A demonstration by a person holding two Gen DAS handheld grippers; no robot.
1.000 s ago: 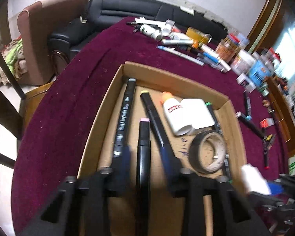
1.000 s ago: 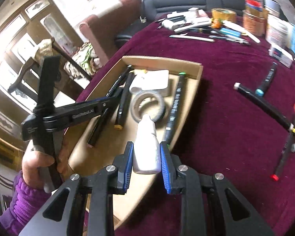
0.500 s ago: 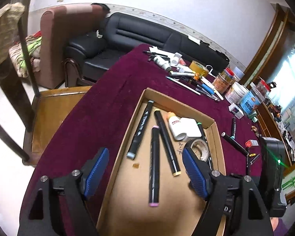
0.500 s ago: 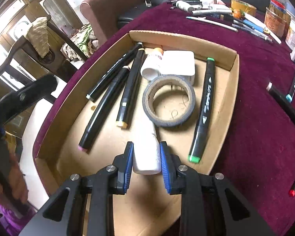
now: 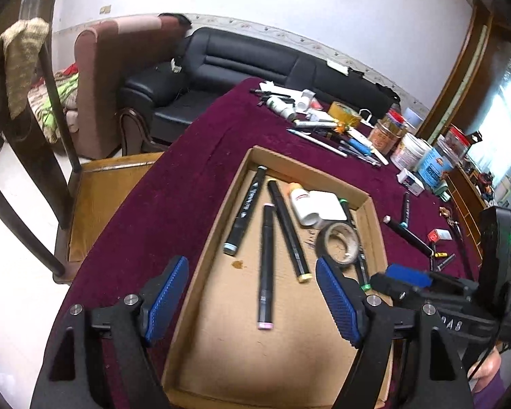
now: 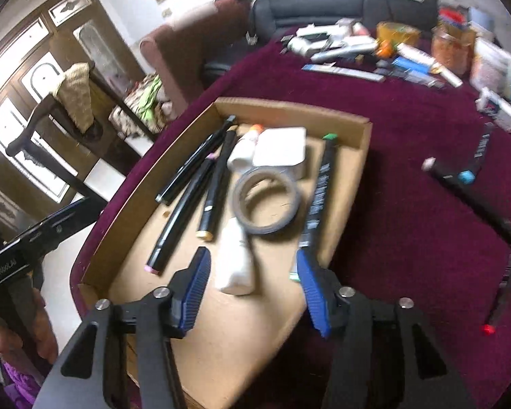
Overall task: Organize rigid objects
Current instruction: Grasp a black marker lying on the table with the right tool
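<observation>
Just released: white bottle (image 6: 236, 259) lies beside tape roll (image 6: 266, 201); right gripper (image 6: 252, 293) apart, opening; withdraw straight, avoiding bottle.

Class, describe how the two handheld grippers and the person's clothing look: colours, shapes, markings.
Both the left gripper and right gripper have black angular fingers, round silver screws and ribbed blue pads. Pale lettering marks the left gripper's black handle, seen from the right wrist. A purple sleeve shows beneath it.

table (image 5: 173, 204) under maroon cloth | near centre: shallow cardboard tray (image 5: 374, 235) | right of tray: loose markers (image 5: 407, 235), small red box (image 5: 439, 235) | far edge: tape roll (image 5: 344, 112), tubes, pens, jars (image 5: 388, 134)
</observation>
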